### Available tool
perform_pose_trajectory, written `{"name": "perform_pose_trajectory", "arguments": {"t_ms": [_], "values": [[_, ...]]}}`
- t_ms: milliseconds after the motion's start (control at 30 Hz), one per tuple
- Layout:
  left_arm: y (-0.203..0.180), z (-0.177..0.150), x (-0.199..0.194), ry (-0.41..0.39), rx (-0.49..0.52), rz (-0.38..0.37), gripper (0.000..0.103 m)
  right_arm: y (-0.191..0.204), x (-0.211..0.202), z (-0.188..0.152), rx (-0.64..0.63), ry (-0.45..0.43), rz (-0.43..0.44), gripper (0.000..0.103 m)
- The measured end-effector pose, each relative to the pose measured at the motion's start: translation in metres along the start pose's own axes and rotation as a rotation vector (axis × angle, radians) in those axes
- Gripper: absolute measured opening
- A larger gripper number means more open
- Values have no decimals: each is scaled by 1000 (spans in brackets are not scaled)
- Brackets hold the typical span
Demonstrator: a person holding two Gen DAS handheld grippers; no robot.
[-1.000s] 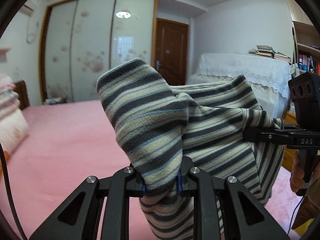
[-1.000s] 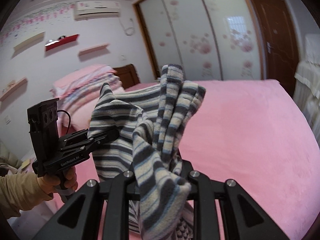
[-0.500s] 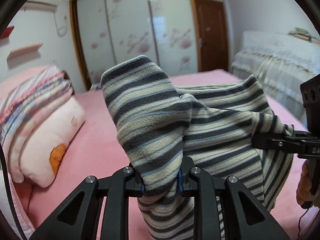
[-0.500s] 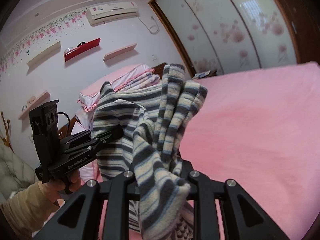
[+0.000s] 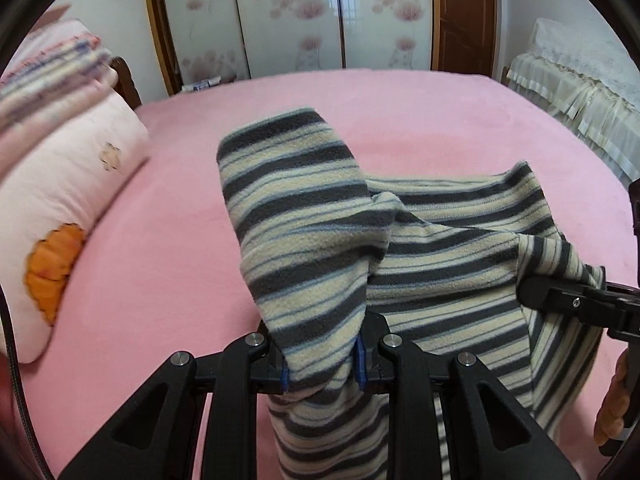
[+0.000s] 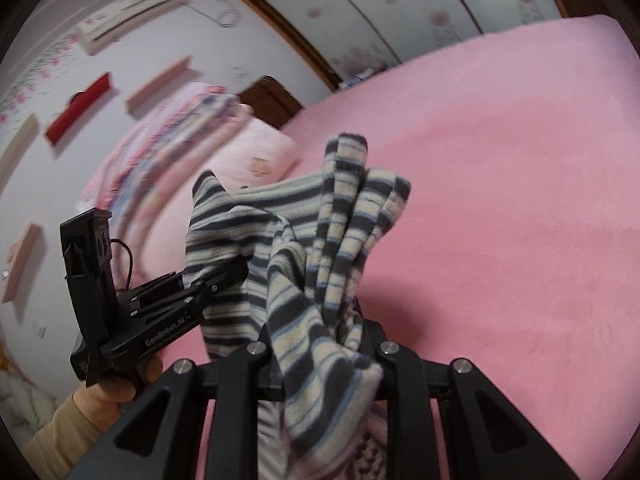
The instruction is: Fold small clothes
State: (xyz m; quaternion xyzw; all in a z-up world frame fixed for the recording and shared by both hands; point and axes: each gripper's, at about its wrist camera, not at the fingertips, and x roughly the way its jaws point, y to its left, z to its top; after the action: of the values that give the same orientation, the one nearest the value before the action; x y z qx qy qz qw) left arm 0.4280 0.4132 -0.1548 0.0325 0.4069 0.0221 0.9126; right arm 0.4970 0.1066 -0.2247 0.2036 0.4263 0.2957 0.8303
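Note:
A small striped fleece garment (image 5: 440, 248), in grey, cream and blue bands, hangs stretched between my two grippers above a pink bed (image 5: 180, 216). My left gripper (image 5: 322, 364) is shut on one bunched corner of it. In the left wrist view the right gripper (image 5: 532, 292) pinches the other end at the right edge. In the right wrist view my right gripper (image 6: 324, 364) is shut on a bunched fold of the garment (image 6: 320, 240), and the left gripper (image 6: 228, 276), held by a hand, clamps the cloth at the left.
A pink pillow with an orange patch (image 5: 68, 216) and folded bedding (image 5: 48, 76) lie at the left end of the bed. Wardrobe doors (image 5: 300, 16) stand beyond the bed and a lace-covered piece of furniture (image 5: 580, 92) is at the right.
Both grippers have swung round and sunk toward the bed with the garment still stretched between them. The pillow has come into view; the bed now fills more of both views.

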Motion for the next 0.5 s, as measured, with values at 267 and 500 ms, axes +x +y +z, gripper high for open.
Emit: {"name": "perform_pose_trajectory", "arguments": {"t_ms": [267,500], "values": [[-6,13,66,25,14,-23,22,-50,27,14,38,-7,-63,21],[-12,22,86,21,41,-37,26,-68,42,25,24,-21,-97,20]]}}
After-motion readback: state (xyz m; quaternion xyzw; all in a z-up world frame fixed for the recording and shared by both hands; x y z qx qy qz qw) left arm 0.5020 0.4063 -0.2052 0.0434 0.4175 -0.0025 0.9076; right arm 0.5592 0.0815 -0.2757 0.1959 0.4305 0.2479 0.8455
